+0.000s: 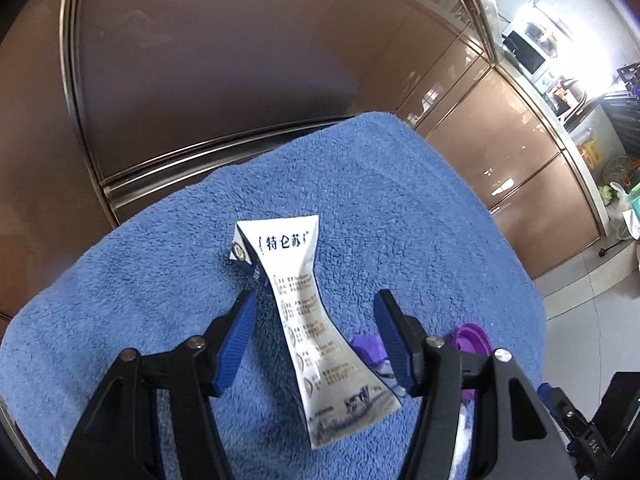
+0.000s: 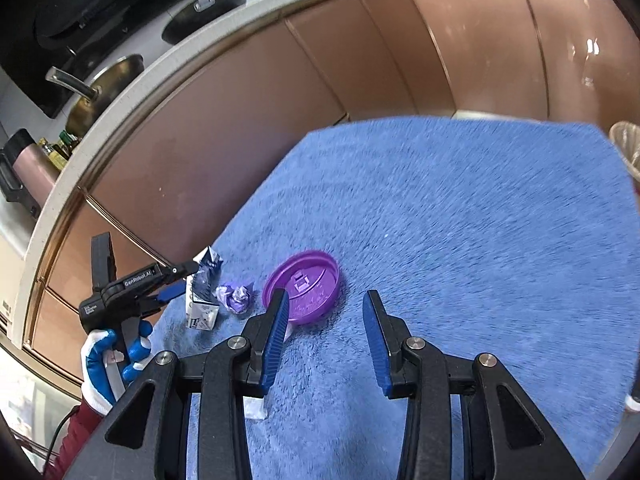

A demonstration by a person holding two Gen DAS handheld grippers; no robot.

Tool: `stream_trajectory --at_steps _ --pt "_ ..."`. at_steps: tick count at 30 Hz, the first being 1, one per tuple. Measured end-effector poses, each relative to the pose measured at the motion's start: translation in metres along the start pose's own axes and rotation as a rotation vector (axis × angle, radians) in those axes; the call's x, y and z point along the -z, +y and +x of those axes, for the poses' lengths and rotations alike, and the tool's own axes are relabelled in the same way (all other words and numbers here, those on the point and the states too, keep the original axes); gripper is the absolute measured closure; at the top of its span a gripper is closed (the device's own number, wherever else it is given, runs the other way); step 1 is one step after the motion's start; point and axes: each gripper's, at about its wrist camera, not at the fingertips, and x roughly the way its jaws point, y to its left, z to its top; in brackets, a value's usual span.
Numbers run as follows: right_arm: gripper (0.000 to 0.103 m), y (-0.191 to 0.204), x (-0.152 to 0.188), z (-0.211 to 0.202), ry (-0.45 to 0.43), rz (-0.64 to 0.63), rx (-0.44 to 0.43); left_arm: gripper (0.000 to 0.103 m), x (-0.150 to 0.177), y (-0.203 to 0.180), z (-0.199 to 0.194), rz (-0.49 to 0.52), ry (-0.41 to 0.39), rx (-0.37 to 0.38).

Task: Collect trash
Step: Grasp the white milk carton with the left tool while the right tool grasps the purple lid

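On the blue towel (image 1: 400, 208), the half-open, empty left gripper (image 1: 316, 344) straddles the flattened carton (image 1: 304, 300), apparently untouched; next, close; right gripper (image 2: 326, 336) gapes empty, lid (image 2: 308, 284) at eleven o'clock.

Bare blue towel (image 2: 480, 208) right of purple lid (image 2: 302, 286); cabinet fronts (image 2: 240, 120) seemingly close behind.

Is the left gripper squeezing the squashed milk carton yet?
Apart. In the left wrist view the left gripper straddles the milk carton, but blue towel shows between the carton and each of the fingers, so nothing is pinched.
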Motion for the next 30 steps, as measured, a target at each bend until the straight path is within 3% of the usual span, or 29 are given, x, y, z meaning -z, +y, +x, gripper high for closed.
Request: stream_trajectory --at_steps 4,9,20,30 --pt "0.065 -0.005 0.0 0.032 0.051 0.034 -0.029 0.062 0.002 0.006 0.009 -0.008 0.028 -0.013" --pt "0.065 -0.011 -0.003 0.061 0.106 0.095 -0.09 0.068 0.002 0.01 0.013 -0.032 0.04 0.022" --pt "0.064 -0.012 -0.009 0.108 0.18 0.181 -0.126 0.072 -0.002 0.018 0.012 -0.063 0.059 0.039" --pt "0.075 -0.013 -0.013 0.122 0.2 0.219 -0.13 0.078 -0.003 0.027 0.003 -0.073 0.038 0.078"
